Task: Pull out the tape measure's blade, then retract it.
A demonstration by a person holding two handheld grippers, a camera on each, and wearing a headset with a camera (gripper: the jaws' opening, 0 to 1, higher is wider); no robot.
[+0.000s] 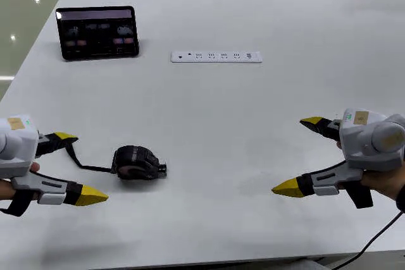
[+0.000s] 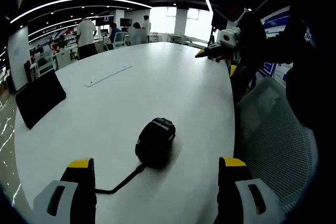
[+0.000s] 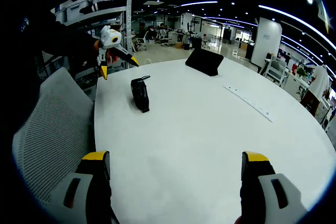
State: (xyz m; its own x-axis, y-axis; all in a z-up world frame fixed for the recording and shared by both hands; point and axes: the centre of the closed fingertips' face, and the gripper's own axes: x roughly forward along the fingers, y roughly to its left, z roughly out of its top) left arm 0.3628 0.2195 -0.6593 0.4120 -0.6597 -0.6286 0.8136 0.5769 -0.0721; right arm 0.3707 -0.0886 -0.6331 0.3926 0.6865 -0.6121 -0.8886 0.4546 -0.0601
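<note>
Black tape measure [image 1: 138, 162] lies just ahead of the spread left hand-held gripper [image 1: 85, 167], far from the spread right hand-held gripper [image 1: 292, 154]; gripped loosely, it may skid or twist under the pull.

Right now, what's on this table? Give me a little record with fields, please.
Surface: white table
Main item: black tape measure, lying flat, blade not pulled out, untouched
Left side: left hand-held gripper, open, just short of the tape measure
Right side: right hand-held gripper, open, holding nothing, well apart from it
Far end: dark tablet, white power strip
</note>
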